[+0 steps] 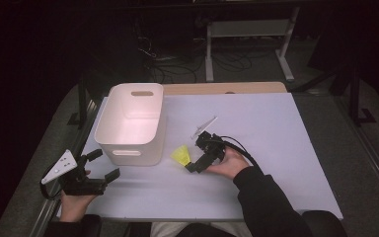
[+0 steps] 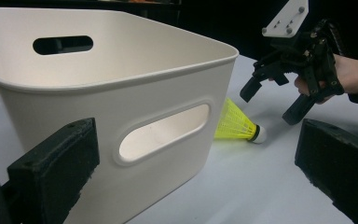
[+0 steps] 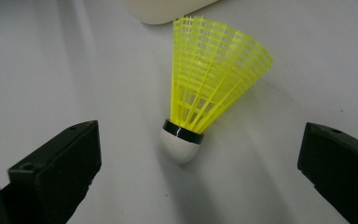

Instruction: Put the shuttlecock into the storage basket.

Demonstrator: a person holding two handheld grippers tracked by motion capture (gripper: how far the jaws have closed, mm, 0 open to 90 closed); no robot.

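Shuttlecock (image 3: pixel 200 93) on table, btwn wide-apart jaws of right gripper (image 3: pixel 191 163).

Colours noted: yellow, white, black.

We record a shuttlecock (image 3: pixel 200 102) with a bright yellow lattice skirt, white cap and a thin dark band between them. The bin (image 1: pixel 131 123) is plain white, the worktop (image 1: pixel 276 138) covered pale white, with bare wood at its far edge. Both the left gripper (image 1: pixel 101 165) and the right gripper (image 1: pixel 197 155) are black; each carries a light grey plate.
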